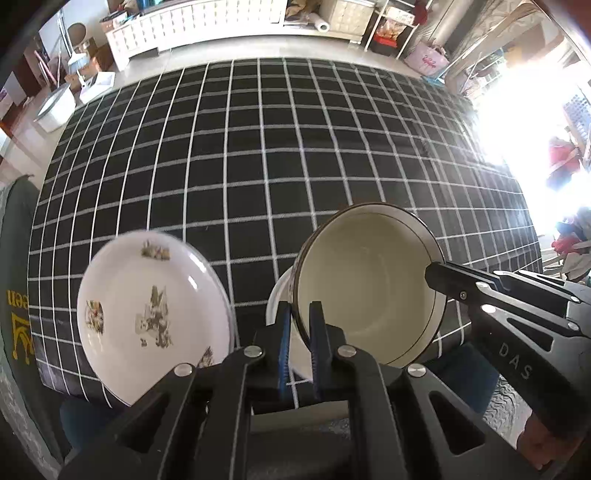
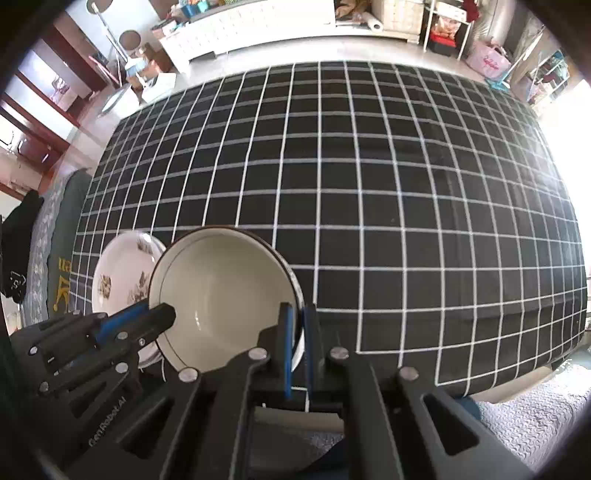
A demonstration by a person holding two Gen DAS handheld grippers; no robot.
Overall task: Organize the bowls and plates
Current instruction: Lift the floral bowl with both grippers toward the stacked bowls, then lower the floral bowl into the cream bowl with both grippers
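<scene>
A cream bowl (image 1: 369, 288) with a dark rim line is held over the near edge of the checked table. My left gripper (image 1: 300, 314) is shut on the bowl's left rim. My right gripper (image 2: 298, 317) is shut on its right rim; it shows in the left wrist view (image 1: 443, 273) reaching in from the right. The bowl (image 2: 225, 291) fills the lower left of the right wrist view, where my left gripper (image 2: 162, 315) also shows. A white plate (image 1: 151, 314) with printed pictures lies left of the bowl, also in the right wrist view (image 2: 118, 273). Another white dish (image 1: 280, 295) peeks from under the bowl.
The black tablecloth with white grid lines (image 1: 295, 166) covers the whole table (image 2: 406, 203). A dark green cloth with yellow print (image 1: 14, 321) hangs at the left. Shelves, boxes and a white cabinet (image 1: 192, 22) stand beyond the far edge.
</scene>
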